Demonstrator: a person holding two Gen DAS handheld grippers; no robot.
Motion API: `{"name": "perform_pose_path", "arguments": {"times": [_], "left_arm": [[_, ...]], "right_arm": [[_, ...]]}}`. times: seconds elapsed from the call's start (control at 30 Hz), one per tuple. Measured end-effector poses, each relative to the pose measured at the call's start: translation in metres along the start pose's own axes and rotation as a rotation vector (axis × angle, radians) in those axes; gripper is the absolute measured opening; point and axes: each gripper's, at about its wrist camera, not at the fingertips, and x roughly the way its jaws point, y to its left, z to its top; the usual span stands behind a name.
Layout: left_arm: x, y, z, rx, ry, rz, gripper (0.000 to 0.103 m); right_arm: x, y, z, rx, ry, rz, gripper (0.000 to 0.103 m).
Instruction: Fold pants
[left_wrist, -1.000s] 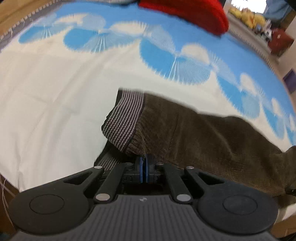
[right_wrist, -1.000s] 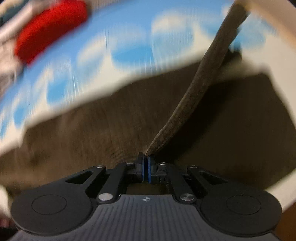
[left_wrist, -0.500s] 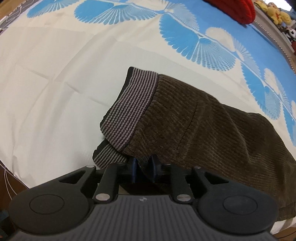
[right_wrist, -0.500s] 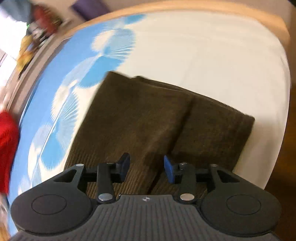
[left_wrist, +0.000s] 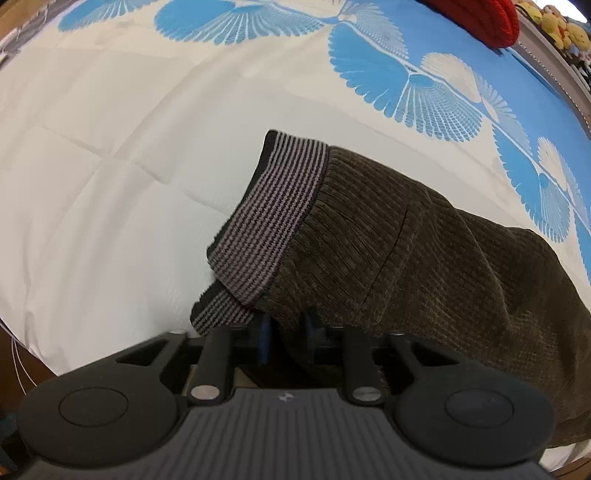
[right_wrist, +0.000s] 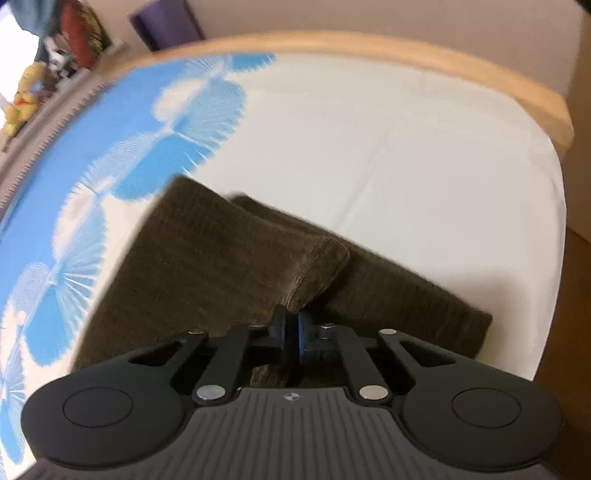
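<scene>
Dark brown corduroy pants (left_wrist: 424, 251) lie on the bed, with a grey and black striped waistband (left_wrist: 273, 218) at their left end. My left gripper (left_wrist: 286, 336) is open, and the near waist edge of the pants lies between its blue pads. In the right wrist view the leg end of the pants (right_wrist: 221, 266) lies folded in layers. My right gripper (right_wrist: 291, 332) is shut on a raised fold of the pants near the leg hems.
The bedspread (left_wrist: 110, 184) is white with blue fan patterns. A red knitted item (left_wrist: 476, 14) lies at its far edge. A wooden bed frame rim (right_wrist: 406, 51) curves round the far side. Stuffed toys (right_wrist: 22, 103) sit beyond the bed.
My left gripper let go of the waist edge and its jaws opened. My right gripper dropped the lifted leg, opened, then shut again on a fold of the pants.
</scene>
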Motion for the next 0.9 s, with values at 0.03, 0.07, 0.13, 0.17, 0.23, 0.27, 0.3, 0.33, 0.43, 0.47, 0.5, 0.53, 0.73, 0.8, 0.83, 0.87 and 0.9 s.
{"name": "perform_pose_path", "arguments": {"times": [0.03,0.07,0.13,0.17,0.23,0.27,0.3,0.33,0.43,0.47,0.5,0.53,0.73,0.8,0.83,0.87,0.9], "left_arm": [[-0.004,-0.001,0.001,0.012,-0.014,-0.007,0.007],[-0.009,-0.001,0.002,0.023,-0.034,-0.017,0.005],[-0.028,0.001,0.005,0.032,-0.107,-0.055,0.004],[-0.038,0.003,0.005,0.037,-0.148,-0.073,0.003],[-0.051,0.007,0.002,0.057,-0.206,-0.082,0.003],[-0.051,0.007,0.0,0.073,-0.25,-0.077,0.003],[-0.047,0.009,-0.003,0.08,-0.218,-0.067,0.003],[-0.039,0.011,-0.005,0.09,-0.174,-0.054,0.003],[-0.02,0.017,-0.007,0.11,-0.101,-0.016,0.004],[-0.019,0.017,-0.007,0.121,-0.098,-0.012,0.004],[-0.02,0.018,-0.008,0.131,-0.093,-0.008,0.004],[-0.022,0.017,-0.008,0.144,-0.094,-0.008,0.004],[-0.043,-0.002,-0.017,0.315,-0.128,0.008,0.009],[-0.058,-0.009,-0.021,0.412,-0.201,0.018,0.011],[-0.065,-0.011,-0.022,0.439,-0.24,0.026,0.011],[-0.069,-0.012,-0.021,0.455,-0.259,0.018,0.011],[-0.073,-0.012,-0.02,0.465,-0.284,0.005,0.011]], "right_arm": [[-0.008,0.0,0.002,-0.003,-0.022,0.014,0.004],[-0.018,0.0,0.003,-0.002,-0.045,0.019,0.003],[-0.04,-0.001,0.005,0.019,-0.087,0.027,0.003],[-0.054,-0.002,0.006,0.026,-0.117,0.018,0.002],[-0.082,-0.008,0.006,0.044,-0.177,0.023,0.002],[-0.093,-0.012,0.005,0.049,-0.198,0.018,0.002],[-0.099,-0.016,0.004,0.035,-0.198,-0.019,0.002],[-0.096,-0.02,0.002,0.031,-0.17,-0.064,0.002],[-0.066,-0.048,-0.006,0.072,0.025,-0.162,0.002],[-0.057,-0.057,-0.009,0.085,0.08,-0.186,0.002],[-0.051,-0.062,-0.011,0.088,0.111,-0.203,0.002],[-0.048,-0.067,-0.012,0.087,0.126,-0.212,0.002],[-0.058,-0.061,-0.011,0.054,0.086,-0.134,0.004],[-0.06,-0.058,-0.01,0.056,0.081,-0.15,0.007],[-0.062,-0.058,-0.011,0.055,0.077,-0.156,0.009],[-0.068,-0.058,-0.012,0.047,0.067,-0.174,0.016],[-0.072,-0.056,-0.01,0.035,0.052,-0.204,0.021]]}}
